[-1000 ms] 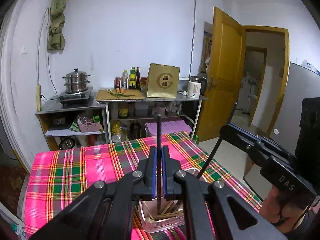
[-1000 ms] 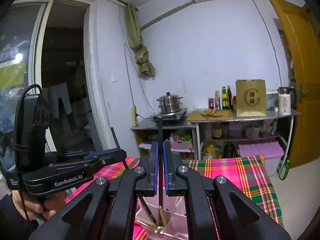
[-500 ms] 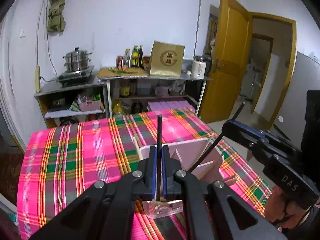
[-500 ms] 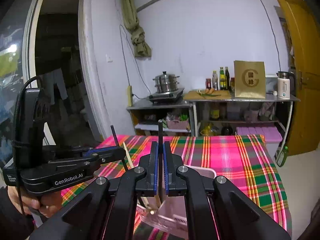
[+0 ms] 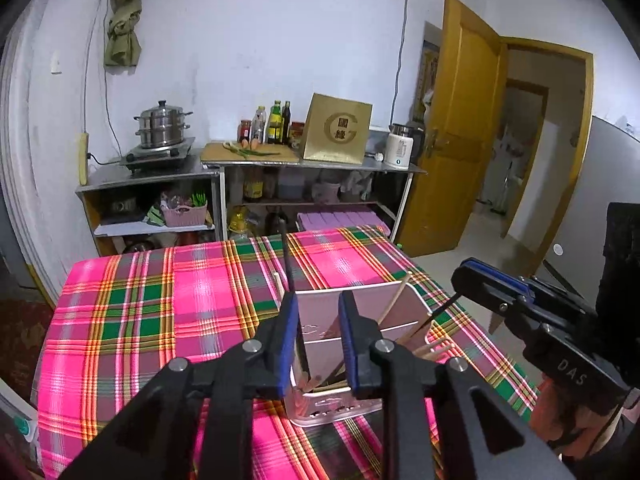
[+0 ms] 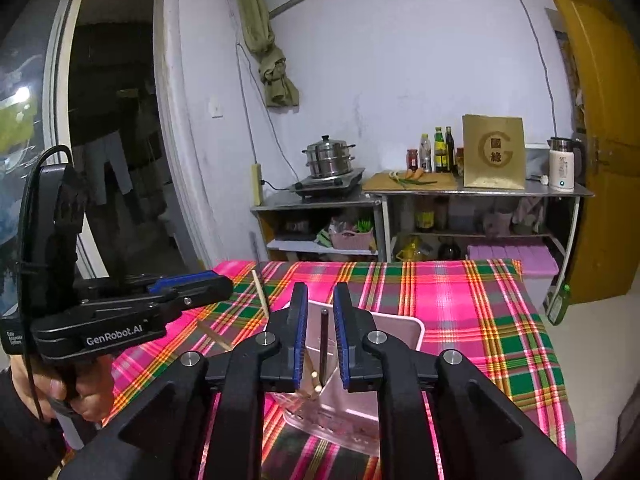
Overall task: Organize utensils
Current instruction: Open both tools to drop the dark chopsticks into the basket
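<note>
Under both of your tools sits the pink holder (image 5: 320,328), a divided box on the plaid cloth (image 5: 160,304) of the worktop (image 6: 500,312). Your left tool (image 5: 318,328) is spread wide and grips nothing. A black chopstick (image 5: 287,256) stands upright just beside its left finger (image 5: 286,344), rising out of the holder's near-left part; whether it touches the pad you cannot tell from this view. Your right tool (image 6: 320,332) is also parted and empty. Another black chopstick (image 6: 324,340) stands free in the gap between its fingers, its lower end down in the holder (image 6: 400,332).

Wooden chopsticks (image 5: 394,300) lean out of the holder at several angles, and their ends poke up near your fingers. In the right view two wooden tips (image 6: 314,380) lie close under the left pad. Your right tool (image 5: 500,296) shows in the left view beside the holder's right side, and a thin black stick (image 5: 440,308) slants from under its tip down to the holder's rim.

Behind the worktop, against a white wall, two metal shelves (image 5: 312,168) carry a steamer pot (image 5: 162,124) on a burner, sauce bottles (image 5: 276,120), a cutting board (image 5: 248,152), a gold bag (image 5: 338,132) and a white kettle (image 5: 400,152). An orange door (image 5: 460,120) stands open to the right. Left of the shelves, seen from the right tool, a dark doorway (image 6: 116,120) opens.
</note>
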`<state>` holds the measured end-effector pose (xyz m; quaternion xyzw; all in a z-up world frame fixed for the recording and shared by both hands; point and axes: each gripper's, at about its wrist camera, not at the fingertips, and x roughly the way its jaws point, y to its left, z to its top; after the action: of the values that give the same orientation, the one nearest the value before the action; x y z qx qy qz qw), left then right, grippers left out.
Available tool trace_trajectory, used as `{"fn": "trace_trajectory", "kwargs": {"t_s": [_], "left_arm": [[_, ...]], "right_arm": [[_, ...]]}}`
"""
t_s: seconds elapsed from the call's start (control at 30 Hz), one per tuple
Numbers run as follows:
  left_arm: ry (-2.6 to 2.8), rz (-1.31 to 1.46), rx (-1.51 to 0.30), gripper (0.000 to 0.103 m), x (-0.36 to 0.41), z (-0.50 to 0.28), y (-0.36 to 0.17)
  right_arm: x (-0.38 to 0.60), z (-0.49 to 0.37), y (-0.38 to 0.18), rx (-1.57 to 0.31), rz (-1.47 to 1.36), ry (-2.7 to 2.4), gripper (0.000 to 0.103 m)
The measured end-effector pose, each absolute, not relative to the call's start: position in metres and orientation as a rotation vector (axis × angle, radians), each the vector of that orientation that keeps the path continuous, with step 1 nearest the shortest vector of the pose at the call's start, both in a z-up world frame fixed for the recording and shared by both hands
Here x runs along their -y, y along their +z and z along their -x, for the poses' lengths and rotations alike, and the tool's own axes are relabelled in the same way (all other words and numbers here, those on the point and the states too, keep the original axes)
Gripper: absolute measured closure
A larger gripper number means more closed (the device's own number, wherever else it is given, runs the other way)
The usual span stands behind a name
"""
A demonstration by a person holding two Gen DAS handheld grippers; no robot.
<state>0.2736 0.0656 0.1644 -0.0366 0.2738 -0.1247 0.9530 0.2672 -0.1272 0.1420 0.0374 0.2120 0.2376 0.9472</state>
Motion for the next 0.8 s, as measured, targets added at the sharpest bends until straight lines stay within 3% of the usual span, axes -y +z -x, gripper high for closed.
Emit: {"fn": "trace_trajectory", "kwargs": {"t_s": [0.33, 0.8], "left_arm": [[-0.227, 0.086, -0.480, 0.072, -0.071, -0.205, 0.172], [-0.154, 0.108, -0.471, 0.065, -0.059, -0.105, 0.121]], "right_arm": [[0.145, -0.210, 0.147, -0.403, -0.079, 0.463, 0.082], [0.160, -0.109, 0.116, -0.402, -0.054, 0.413, 0.080]]}}
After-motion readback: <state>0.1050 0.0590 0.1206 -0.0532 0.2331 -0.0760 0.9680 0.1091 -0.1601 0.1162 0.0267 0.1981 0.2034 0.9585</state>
